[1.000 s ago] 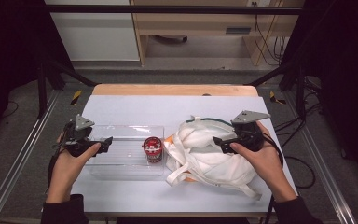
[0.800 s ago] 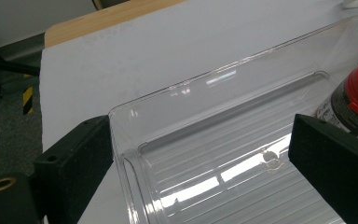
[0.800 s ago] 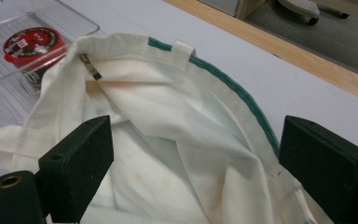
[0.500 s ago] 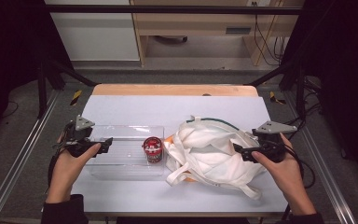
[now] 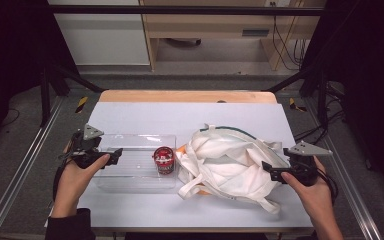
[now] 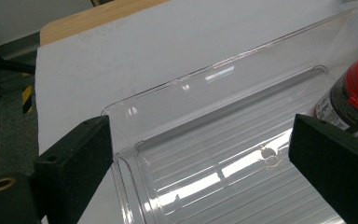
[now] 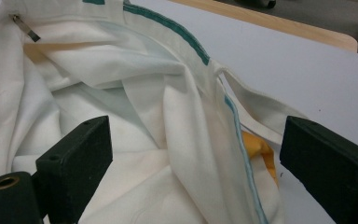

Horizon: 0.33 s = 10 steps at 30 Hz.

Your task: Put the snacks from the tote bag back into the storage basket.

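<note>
A clear plastic tray [image 5: 135, 172] lies on the table's left half, and a red-lidded can [image 5: 163, 159] stands at its right end. My left gripper [image 5: 114, 157] hovers open over the tray's left end; its own view has the tray [image 6: 223, 154] between the wide-apart jaws and the can [image 6: 354, 100] at the right. A crumpled white cloth bag [image 5: 227, 162] with green trim lies right of the tray. My right gripper [image 5: 270, 171] is open at the bag's right edge, and the bag [image 7: 168, 126] folds spread between its jaws with something orange [image 7: 261, 151] peeking from under it.
The white table top [image 5: 190, 117] has a wooden strip [image 5: 185, 96] along its far edge. Metal rails run along both sides of the table. A zipper pull [image 7: 25, 27] shows on the bag. Cables hang at the back right.
My right gripper has pulled back from on top of the bag, moving right and toward the near edge. The left gripper has stayed put over the tray.
</note>
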Tool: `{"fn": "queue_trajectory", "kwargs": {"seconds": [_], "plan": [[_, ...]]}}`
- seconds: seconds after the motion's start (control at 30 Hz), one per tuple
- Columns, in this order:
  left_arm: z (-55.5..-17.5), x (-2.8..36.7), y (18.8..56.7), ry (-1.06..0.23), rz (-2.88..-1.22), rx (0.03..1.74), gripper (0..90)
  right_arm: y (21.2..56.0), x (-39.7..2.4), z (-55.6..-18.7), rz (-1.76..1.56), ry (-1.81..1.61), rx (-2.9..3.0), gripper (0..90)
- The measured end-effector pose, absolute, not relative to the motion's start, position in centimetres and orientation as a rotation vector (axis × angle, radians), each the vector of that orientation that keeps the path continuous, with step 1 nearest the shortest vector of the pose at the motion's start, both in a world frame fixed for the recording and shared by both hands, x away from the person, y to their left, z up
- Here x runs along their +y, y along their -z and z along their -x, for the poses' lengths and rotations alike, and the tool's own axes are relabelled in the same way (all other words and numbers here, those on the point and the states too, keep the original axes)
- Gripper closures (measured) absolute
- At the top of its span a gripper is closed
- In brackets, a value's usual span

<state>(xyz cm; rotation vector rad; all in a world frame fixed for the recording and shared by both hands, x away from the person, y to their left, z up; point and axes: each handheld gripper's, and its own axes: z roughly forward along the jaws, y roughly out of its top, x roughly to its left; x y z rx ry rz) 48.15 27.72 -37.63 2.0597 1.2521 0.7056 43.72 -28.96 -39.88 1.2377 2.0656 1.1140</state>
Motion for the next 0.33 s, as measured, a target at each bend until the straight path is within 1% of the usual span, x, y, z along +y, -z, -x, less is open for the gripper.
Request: {"fn": "queue_trajectory", "kwargs": {"seconds": [0.33], "plan": [[-48.3,26.4,37.7,-0.704,-2.097,1.211,6.2,42.2,-30.4,-41.5,-1.283,-1.199,1.998,6.8]]}}
